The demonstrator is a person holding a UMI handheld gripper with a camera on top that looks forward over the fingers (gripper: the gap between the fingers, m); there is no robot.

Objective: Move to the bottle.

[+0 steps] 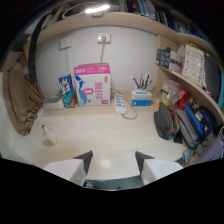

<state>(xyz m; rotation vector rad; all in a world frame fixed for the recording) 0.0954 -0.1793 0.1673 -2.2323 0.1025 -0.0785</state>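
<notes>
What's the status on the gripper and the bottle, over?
Gripper open, nothing between its fingers. Bottle lying on desk, ahead and off to the left, untouched. Path across desk clear.

No text legible anywhere. Pink and white box [93, 84] against the back wall carries print and a figure, too blurred to read; same for the small blue carton [67, 91] beside it. White boxes [191, 62] on the right-hand shelf show dark label patches, unreadable.
</notes>
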